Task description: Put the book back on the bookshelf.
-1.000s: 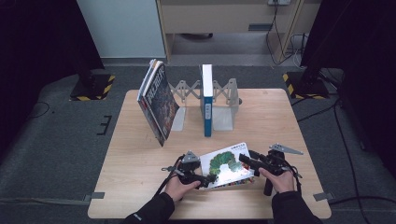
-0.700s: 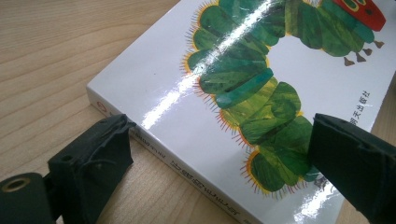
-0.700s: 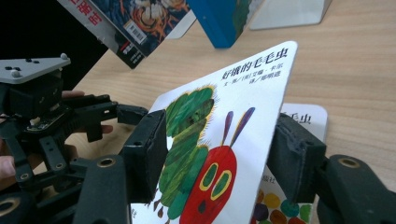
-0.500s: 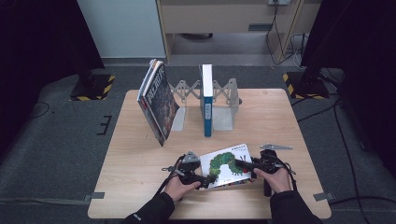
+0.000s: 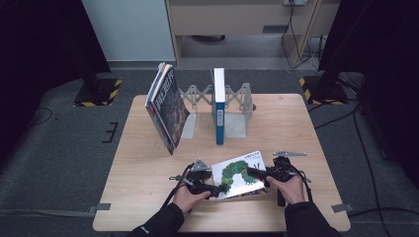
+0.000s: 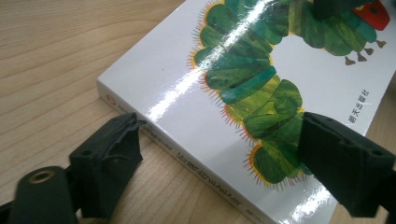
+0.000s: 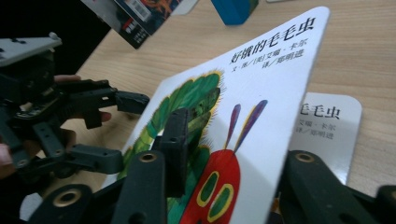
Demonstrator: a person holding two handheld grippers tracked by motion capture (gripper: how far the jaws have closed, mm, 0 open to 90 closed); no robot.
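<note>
Caterpillar book [image 5: 239, 174] on table [image 5: 148, 163] front edge; leaning books [image 5: 167, 106] left of bookend [image 5: 237, 106] behind.

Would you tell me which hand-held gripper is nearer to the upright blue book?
Right. The right hand-held gripper clamps the caterpillar book's cover, closer to the blue book; the left hand-held gripper sits farther away.

Probably a lab: black curtains [image 5: 44, 59], taped floor [image 5: 99, 207], lone wooden table [image 5: 148, 197].

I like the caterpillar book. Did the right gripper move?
Yes: right gripper slid left, nearer the blue book, jaws just closing on the caterpillar book.
</note>
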